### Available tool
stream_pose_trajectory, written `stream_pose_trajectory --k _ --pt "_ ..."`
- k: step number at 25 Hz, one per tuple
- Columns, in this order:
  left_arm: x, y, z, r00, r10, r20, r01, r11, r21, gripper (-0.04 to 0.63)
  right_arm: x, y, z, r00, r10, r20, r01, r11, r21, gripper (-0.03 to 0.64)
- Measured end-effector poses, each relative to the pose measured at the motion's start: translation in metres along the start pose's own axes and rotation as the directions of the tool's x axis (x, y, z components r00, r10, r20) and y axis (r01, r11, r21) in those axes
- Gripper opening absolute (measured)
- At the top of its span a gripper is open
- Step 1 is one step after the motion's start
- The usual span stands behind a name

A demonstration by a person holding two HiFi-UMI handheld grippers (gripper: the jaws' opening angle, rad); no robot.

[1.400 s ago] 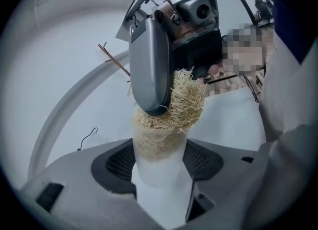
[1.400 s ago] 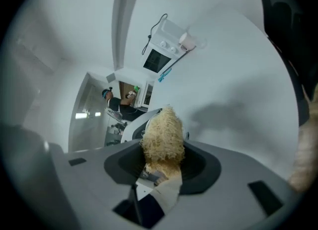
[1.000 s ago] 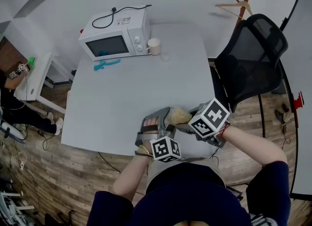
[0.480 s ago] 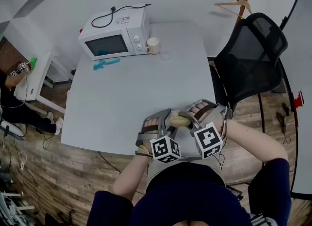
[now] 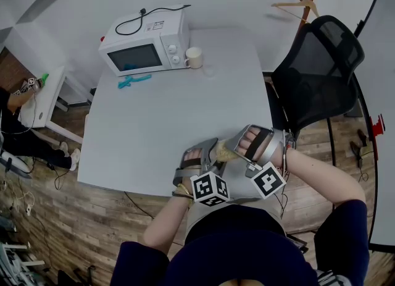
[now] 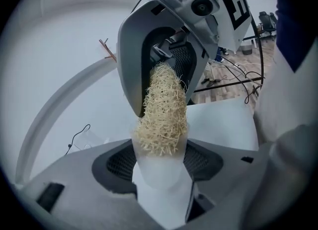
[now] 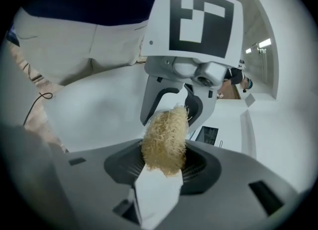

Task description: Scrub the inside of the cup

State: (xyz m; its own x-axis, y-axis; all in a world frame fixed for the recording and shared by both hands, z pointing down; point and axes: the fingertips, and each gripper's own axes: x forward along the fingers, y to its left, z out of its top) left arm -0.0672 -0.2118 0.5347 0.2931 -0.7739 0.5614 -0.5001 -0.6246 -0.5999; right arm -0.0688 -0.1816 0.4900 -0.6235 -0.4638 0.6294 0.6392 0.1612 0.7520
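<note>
Carrying surface: the table (image 5: pixel 154 124), pale grey; all the work happens above its near edge, a little toward the near right corner
Microwave (image 5: pixel 145 47): at the far left corner, with a cream mug (image 5: pixel 194 58) just beside its right side; neither is part of the work
Left gripper (image 5: pixel 208 152): jaws closed on the cup, one pad on each side of its wall, and it has kept its pose
Right gripper (image 5: pixel 237 149): jaws closed on the loofah; it meets the left gripper tip to tip
Cup (image 6: pixel 160 162): translucent, held in the air above the near edge, its mouth turned to the right gripper
Loofah (image 6: pixel 163 107): a straw-coloured plug, its front end pushed into the cup mouth, the rest sticking out
Just changed: the right gripper has rolled over; its marker cube, first on top, is now below and the fingers of the hand show above
Meaning: in my judgement the loofah is being twisted inside the cup, so the scrubbing is under way and not finished
Left gripper view only: shows the cup wall and how deep the loofah sits
Right gripper view only: shows the grip on the loofah, while the cup is hidden behind it
Head view only: shows the roll, but hardly the cup
</note>
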Motion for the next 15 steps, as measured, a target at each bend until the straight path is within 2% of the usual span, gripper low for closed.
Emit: stream_pose_trajectory --k 5,10,15 --pt "0.002 -0.002 -0.001 1.0 -0.006 0.009 0.007 1.0 -0.017 0.279 0.001 0.001 -0.001 1.0 0.0 -0.001 0.0 0.999 0.036 0.179" --pt "0.008 -0.011 -0.006 0.998 -0.022 0.051 0.028 0.993 -0.113 0.279 0.004 0.007 0.003 1.0 0.025 0.011 -0.025 0.996 0.082 0.179" --pt "0.014 -0.013 -0.009 0.997 -0.013 0.079 0.026 0.985 -0.173 0.279 0.004 0.015 0.0 0.997 0.075 0.015 -0.076 0.989 0.129 0.179"
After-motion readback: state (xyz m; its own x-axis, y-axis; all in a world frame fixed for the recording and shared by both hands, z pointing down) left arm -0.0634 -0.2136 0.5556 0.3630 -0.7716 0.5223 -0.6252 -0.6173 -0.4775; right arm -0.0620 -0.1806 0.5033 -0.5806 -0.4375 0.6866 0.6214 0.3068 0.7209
